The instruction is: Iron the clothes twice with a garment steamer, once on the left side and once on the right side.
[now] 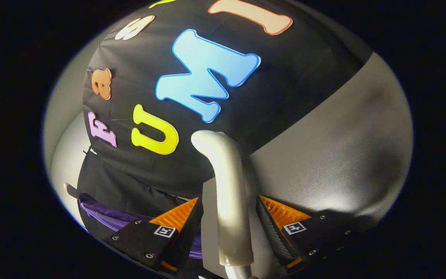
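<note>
The garment steamer's pale silver wand (229,186) stands upright between my fingers, its head (207,139) bent over to the left beyond the fingertips. Its ribbed hose (239,272) joins it near the fingers' base. My gripper (229,198) is open around the wand, with a narrow gap showing between the wand and each finger. A purple garment (107,217) lies low to the left of the left finger (184,221), partly hidden behind it.
The booth's black cloth wall (304,66) hangs behind the wand. A smooth grey surface (335,155) spreads behind the right finger and continues around the cloth's left side (62,155).
</note>
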The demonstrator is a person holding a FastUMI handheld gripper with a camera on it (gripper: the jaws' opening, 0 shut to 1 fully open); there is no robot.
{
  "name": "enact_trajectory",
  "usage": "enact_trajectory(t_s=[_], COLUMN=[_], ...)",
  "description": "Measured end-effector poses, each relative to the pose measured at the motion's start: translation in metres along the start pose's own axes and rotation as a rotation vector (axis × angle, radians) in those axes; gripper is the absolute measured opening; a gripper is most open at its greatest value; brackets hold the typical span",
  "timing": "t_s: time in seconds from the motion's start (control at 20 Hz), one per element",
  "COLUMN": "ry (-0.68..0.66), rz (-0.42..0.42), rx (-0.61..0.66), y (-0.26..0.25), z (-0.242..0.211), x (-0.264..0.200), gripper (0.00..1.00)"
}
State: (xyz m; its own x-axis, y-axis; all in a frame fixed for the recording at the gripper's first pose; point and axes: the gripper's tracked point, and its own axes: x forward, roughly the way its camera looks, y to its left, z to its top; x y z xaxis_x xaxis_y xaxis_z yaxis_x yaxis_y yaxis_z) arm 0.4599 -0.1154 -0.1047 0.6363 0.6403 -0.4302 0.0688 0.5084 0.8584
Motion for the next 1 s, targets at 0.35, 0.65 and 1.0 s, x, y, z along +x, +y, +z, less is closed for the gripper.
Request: enact_trajectory(t_s=[0.35,0.65,1.0], ry=[0.064,0.060,-0.066], rz=[0.032,0.041,0.025], rx=[0.085,0.086,-0.026], y=[0.000,0.005,0.033], z=[-0.007,-0.005,0.002], x=[0.007,0.003,-0.031], gripper=[0.43,0.31,0.30])
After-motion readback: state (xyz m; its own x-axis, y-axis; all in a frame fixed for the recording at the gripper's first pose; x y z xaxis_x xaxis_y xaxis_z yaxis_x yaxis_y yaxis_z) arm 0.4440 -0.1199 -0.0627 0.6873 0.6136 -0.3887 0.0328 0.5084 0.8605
